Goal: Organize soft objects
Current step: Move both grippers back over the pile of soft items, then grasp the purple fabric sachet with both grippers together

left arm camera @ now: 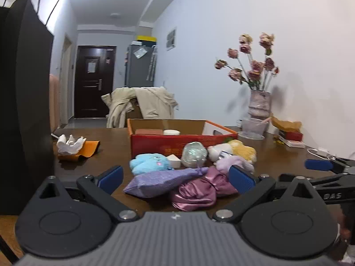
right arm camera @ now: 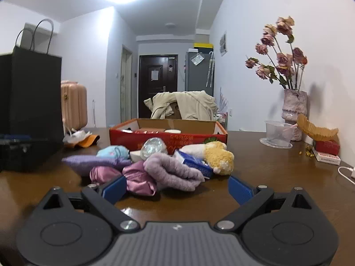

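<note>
A pile of soft things lies on the brown table in front of a red cardboard box (left arm camera: pixel 177 144) (right arm camera: pixel 168 138). It holds a purple pouch (left arm camera: pixel 162 180) (right arm camera: pixel 93 161), a pink satin bundle (left arm camera: pixel 197 190) (right arm camera: pixel 137 177), a blue plush (left arm camera: pixel 149 163) (right arm camera: pixel 113 151), a lilac fuzzy cloth (right arm camera: pixel 173 171), a yellow-and-white plush (right arm camera: pixel 218 157) (left arm camera: pixel 239 149) and a clear wrapped ball (left arm camera: pixel 194 154) (right arm camera: pixel 154 146). My left gripper (left arm camera: pixel 176 176) is open, its fingers on either side of the pouch and satin bundle. My right gripper (right arm camera: pixel 177 187) is open, just short of the pile.
A black paper bag (left arm camera: pixel 24 102) (right arm camera: pixel 31 102) stands at the left. An orange cloth with a white crumpled item (left arm camera: pixel 75 147) lies beside it. A vase of dried roses (right arm camera: pixel 294 110), a clear plastic cup (right arm camera: pixel 277 134), small boxes (right arm camera: pixel 326 151) and a white cable (right arm camera: pixel 346 173) are at the right.
</note>
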